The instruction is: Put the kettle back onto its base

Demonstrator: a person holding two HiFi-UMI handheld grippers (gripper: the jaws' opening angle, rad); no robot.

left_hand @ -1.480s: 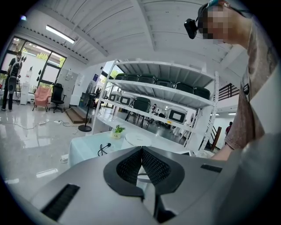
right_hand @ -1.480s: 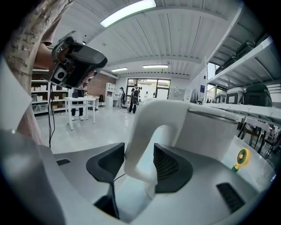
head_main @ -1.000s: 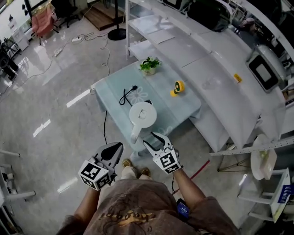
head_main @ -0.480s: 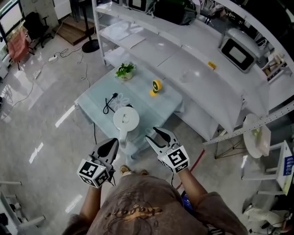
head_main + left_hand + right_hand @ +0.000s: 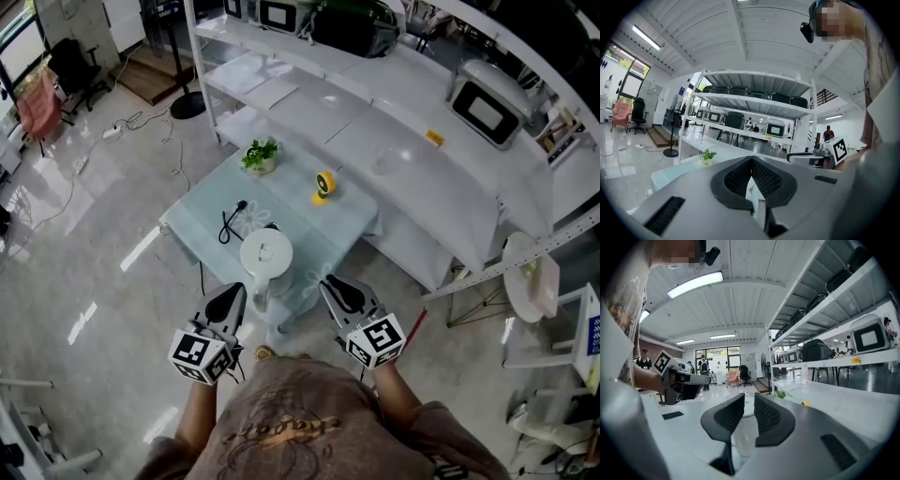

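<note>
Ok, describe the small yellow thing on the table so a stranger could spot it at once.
Find the low pale-green table in front of the long white shelving. The small yellow thing sits near its far right edge, apart from the potted plant, black cord and white kettle. It is the only bright yellow item on the table.

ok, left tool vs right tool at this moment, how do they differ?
Jaws: the left tool has its jaws together at the tips. The right tool shows a narrow gap that is closing, with nothing between.
Place: in the head view the left tool shows close beside the handle of the white kettle. The right tool shows further off on the other side.
Shared: both are empty and touch nothing, and both point towards the table.
</note>
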